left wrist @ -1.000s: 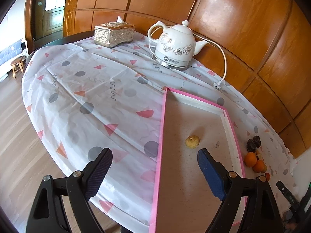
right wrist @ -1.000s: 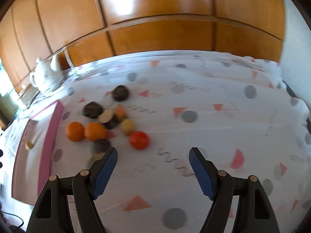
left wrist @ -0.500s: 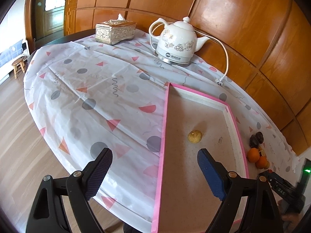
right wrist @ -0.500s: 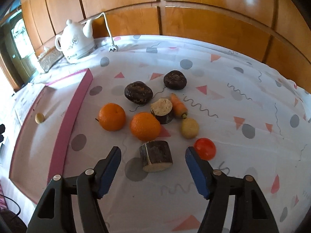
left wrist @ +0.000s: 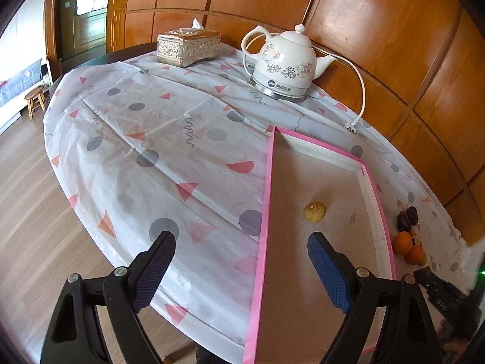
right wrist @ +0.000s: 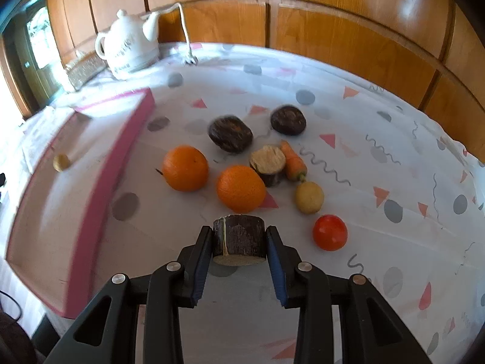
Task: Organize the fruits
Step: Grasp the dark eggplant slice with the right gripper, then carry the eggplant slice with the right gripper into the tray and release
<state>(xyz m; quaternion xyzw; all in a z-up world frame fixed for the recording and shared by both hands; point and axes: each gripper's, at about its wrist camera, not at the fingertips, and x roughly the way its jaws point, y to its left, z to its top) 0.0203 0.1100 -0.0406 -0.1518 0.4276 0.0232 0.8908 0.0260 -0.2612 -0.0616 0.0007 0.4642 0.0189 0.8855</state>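
The right gripper was clamped on a dark log slice, oranges just ahead, above a patterned tablecloth. The left gripper stood wide open, empty, over the pink-rimmed tray; wood-panelled walls lay beyond.

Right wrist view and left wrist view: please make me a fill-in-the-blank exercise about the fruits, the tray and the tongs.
1. The right tongs are shut on a dark ____ piece.
2. The number of oranges on the cloth is ____.
3. The pink-edged tray holds ____ small yellowish fruit.
4. The left tongs are ____ and hold nothing.

Missing words: cylindrical; two; one; open
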